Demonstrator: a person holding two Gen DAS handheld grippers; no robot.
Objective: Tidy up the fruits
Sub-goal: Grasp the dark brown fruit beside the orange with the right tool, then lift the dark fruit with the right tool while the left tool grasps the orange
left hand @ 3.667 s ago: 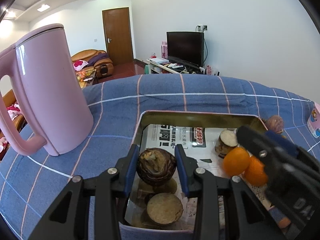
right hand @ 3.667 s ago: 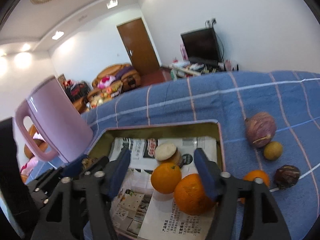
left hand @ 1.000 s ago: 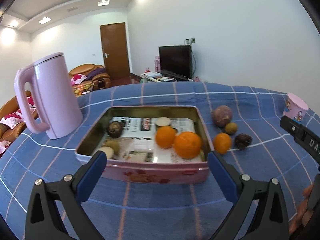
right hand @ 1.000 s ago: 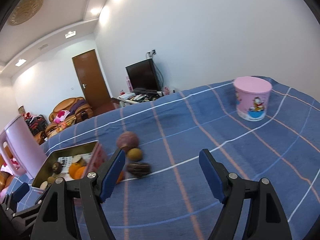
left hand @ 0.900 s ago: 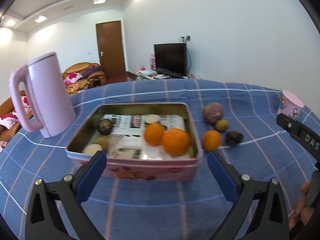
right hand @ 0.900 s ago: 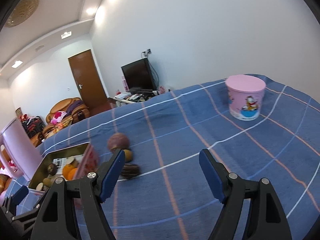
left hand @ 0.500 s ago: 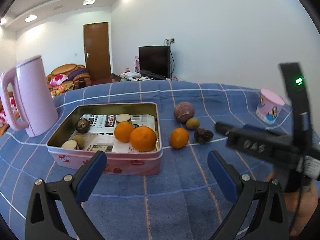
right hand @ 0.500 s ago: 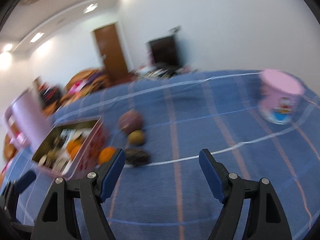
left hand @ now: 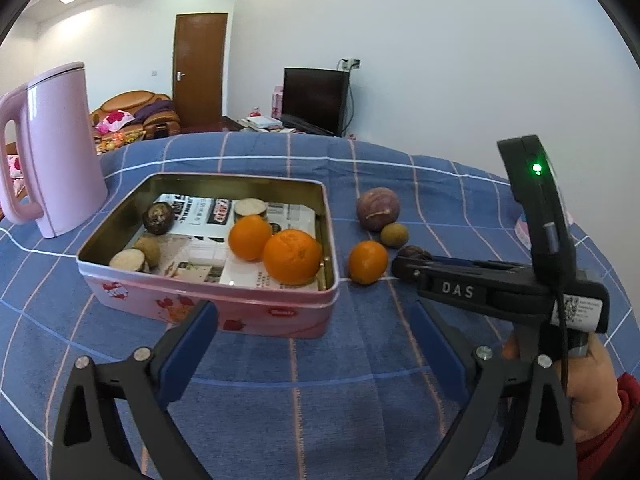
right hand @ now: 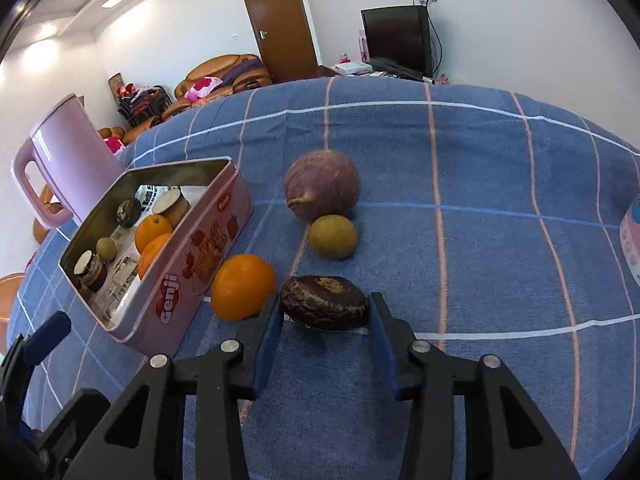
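Note:
A pink tin (left hand: 208,300) lined with newspaper holds two oranges (left hand: 292,256), a dark fruit and some cut pieces. On the blue checked cloth to its right lie a loose orange (right hand: 243,286), a purple round fruit (right hand: 322,190), a small yellow-brown fruit (right hand: 332,237) and a dark wrinkled fruit (right hand: 324,312). My right gripper (right hand: 325,300) is closing, and both pads touch the ends of the dark wrinkled fruit, which rests on the cloth. In the left wrist view the right gripper (left hand: 400,264) reaches in from the right. My left gripper (left hand: 312,312) hangs in front of the tin, closing slightly, nothing between its jaws.
A tall pink kettle (left hand: 56,152) stands left of the tin. A pink cup (right hand: 632,240) sits at the far right edge of the cloth. A person's hand with a red sleeve (left hand: 592,384) grips the right tool. Sofas, a door and a television stand beyond.
My right gripper has dropped and swung left toward the loose fruits, and its jaws have narrowed around the dark wrinkled fruit. The left gripper's jaws have narrowed a little.

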